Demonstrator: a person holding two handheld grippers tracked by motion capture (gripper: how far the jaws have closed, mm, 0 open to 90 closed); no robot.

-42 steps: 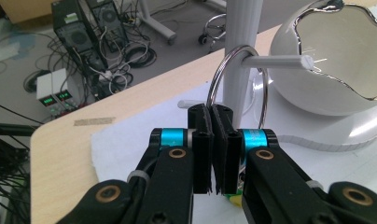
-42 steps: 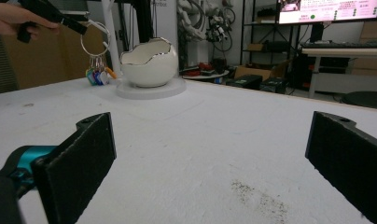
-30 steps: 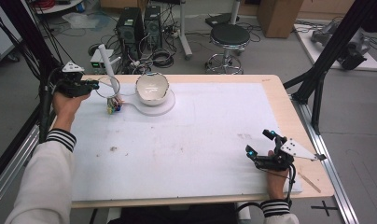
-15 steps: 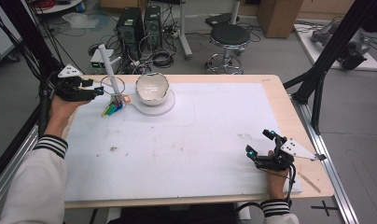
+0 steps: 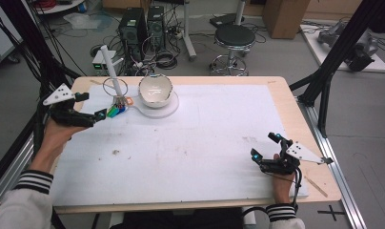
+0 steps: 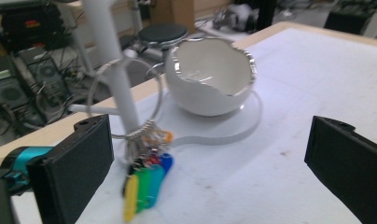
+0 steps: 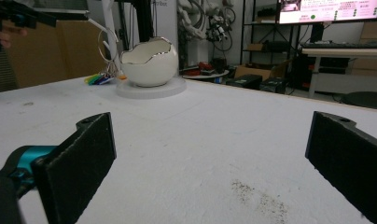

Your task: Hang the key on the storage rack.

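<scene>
1. The bunch of keys [image 5: 115, 110] lies on the worktop near its far left corner, at the foot of a white post [image 5: 112, 69]. Its big wire ring [image 5: 115, 87] is looped around that post, and the coloured tags [image 6: 144, 184] fan out flat on the white surface toward the left edge.
2. The left hand-held gripper [image 5: 97, 115] sits just beside those tags, its tip close to them. Its jaws have just been opening and now stand wide apart in the left gripper view, with nothing pinched between them; the tags lie in front of the left jaw, apart from the pads.
3. The right hand-held gripper [image 5: 266, 152] rests near the near right corner, well apart from everything else, jaws spread wide and empty.
4. I judge the bunch light and loose: thin metal rings with small plastic tags that will swing and jangle rather than hold a shape. The wire ring looks stiff but slick, so the pads could slide along it.
5. The best hold looks like the stacked tags, pinched flat across their faces, or the cluster of small rings [image 6: 149, 132] where they gather.
6. The eggshell-shaped bowl [image 5: 155, 90] stands on its round base [image 5: 167, 109] just beside the post and looks fragile; any lift of the ring over the post should keep clear of it.
</scene>
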